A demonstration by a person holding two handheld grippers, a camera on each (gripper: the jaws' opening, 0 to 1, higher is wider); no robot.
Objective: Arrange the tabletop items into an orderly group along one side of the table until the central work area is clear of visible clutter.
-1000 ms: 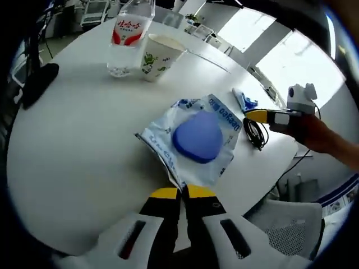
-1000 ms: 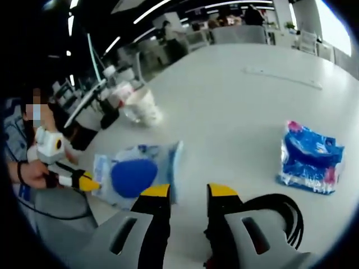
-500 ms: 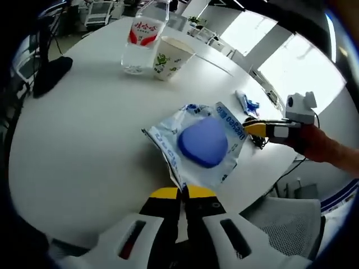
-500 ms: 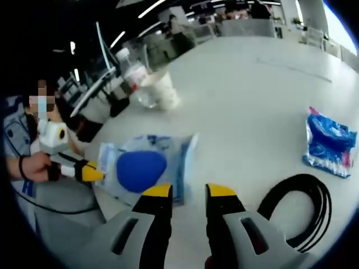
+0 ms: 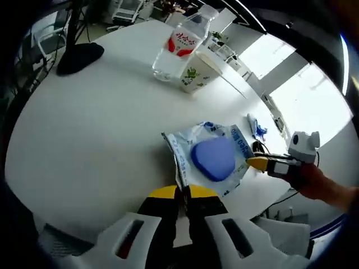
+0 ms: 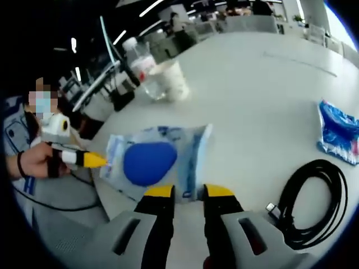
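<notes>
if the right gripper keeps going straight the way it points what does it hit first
Most likely the near edge of the clear plastic bag holding the blue object, which lies just beyond the right gripper; whether the tips already touch it is unclear.

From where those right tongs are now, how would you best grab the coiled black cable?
I would pinch the black cable across the bundled strands on the near side of its loop, coming down from above. It lies flat on the white table, so nothing sticks up to catch; the strands run together there, and its plug end lies at the loop's edge. The right tongs sit just beside it.
</notes>
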